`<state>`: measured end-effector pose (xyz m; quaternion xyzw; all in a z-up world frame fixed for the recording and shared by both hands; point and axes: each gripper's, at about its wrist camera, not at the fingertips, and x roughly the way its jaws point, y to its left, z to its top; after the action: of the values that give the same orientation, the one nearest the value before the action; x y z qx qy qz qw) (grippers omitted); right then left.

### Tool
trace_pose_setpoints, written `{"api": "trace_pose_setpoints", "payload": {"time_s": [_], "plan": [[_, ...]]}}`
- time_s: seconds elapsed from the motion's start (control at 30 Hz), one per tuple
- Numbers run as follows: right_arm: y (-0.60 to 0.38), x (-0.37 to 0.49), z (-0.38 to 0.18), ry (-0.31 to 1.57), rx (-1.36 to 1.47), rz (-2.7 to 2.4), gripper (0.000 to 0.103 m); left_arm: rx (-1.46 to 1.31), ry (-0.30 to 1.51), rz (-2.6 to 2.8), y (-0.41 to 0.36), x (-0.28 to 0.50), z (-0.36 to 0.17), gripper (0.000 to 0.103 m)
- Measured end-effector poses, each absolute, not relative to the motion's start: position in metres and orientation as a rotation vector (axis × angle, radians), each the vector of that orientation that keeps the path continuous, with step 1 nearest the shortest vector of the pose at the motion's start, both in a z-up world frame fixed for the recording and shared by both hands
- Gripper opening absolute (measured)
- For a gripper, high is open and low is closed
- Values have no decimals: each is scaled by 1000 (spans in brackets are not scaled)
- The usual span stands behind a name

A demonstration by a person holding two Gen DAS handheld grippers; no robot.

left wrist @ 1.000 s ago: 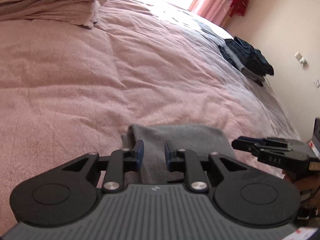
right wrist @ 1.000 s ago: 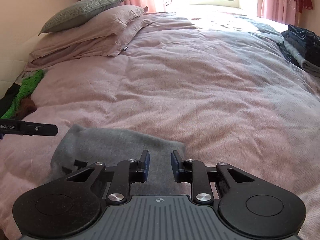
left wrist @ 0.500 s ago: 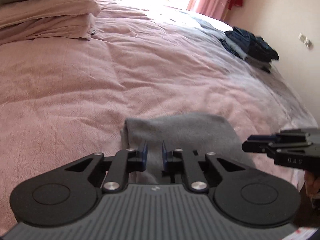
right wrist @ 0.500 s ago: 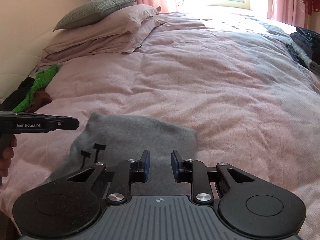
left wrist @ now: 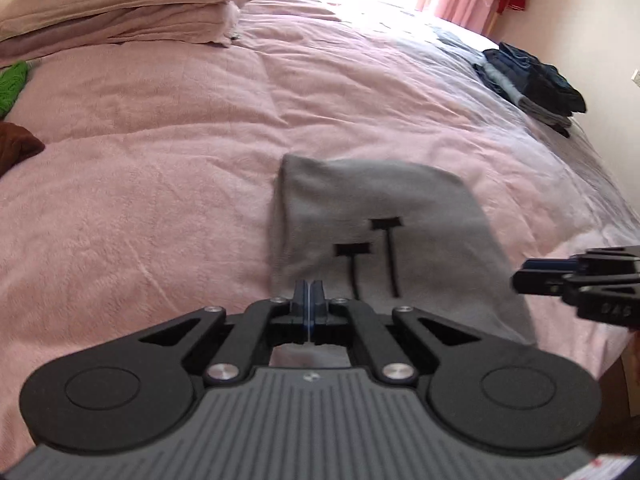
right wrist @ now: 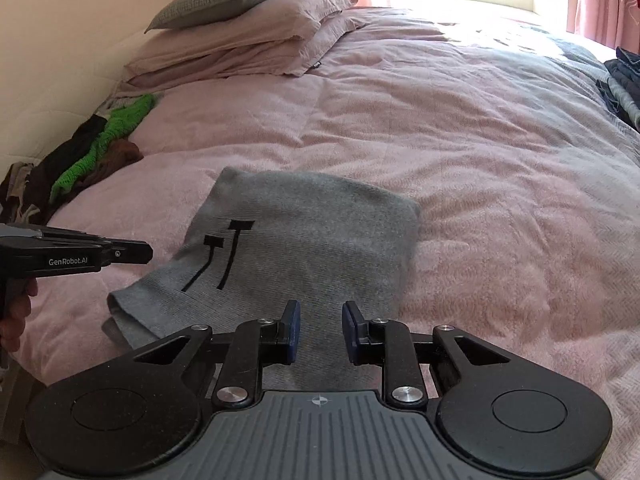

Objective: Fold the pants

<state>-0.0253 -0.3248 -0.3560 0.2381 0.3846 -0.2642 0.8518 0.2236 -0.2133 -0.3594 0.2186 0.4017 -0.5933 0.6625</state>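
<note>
Grey folded pants (left wrist: 380,200) with black drawstrings lie flat on the pink duvet (left wrist: 160,140) near the bed's front edge. My left gripper (left wrist: 308,300) is shut, its pads pressed together with no cloth seen between them. In the right wrist view it (right wrist: 144,254) hovers just left of the pants (right wrist: 312,232). My right gripper (right wrist: 320,328) stands open above the near edge of the pants, nothing between its fingers. In the left wrist view it (left wrist: 520,280) pokes in beside the right edge of the pants.
Stacked pink pillows (right wrist: 248,28) with a grey cushion on top sit at the head of the bed. A heap of green and dark clothes (right wrist: 88,160) lies at the left edge. Folded dark jeans (left wrist: 532,80) are piled at the far right. A hand (right wrist: 16,312) holds the left gripper.
My left gripper has gone from open to shut. Both grippers have drawn back and up, so more of the folded pants and their drawstrings now show. The right gripper stays open.
</note>
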Motion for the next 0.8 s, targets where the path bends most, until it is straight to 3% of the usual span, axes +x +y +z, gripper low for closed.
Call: {"api": "trace_pose_setpoints", "payload": {"time_s": [0.13, 0.37, 0.47, 0.6, 0.8], "plan": [[-299, -25, -383, 926, 456, -547, 21, 561, 980, -1281, -204, 203, -386, 0], [-282, -47, -374, 1033, 561, -597, 21, 495, 1128, -1133, -177, 198, -359, 0], [-273, -58, -357, 1045, 620, -607, 22, 537, 1145, -1076, -161, 180, -334, 15], [-244, -75, -317, 977, 670, -643, 55, 563, 1166, -1068, -133, 157, -298, 30], [-200, -92, -263, 922, 741, -671, 59, 616, 1132, -1101, -92, 132, -248, 37]]}}
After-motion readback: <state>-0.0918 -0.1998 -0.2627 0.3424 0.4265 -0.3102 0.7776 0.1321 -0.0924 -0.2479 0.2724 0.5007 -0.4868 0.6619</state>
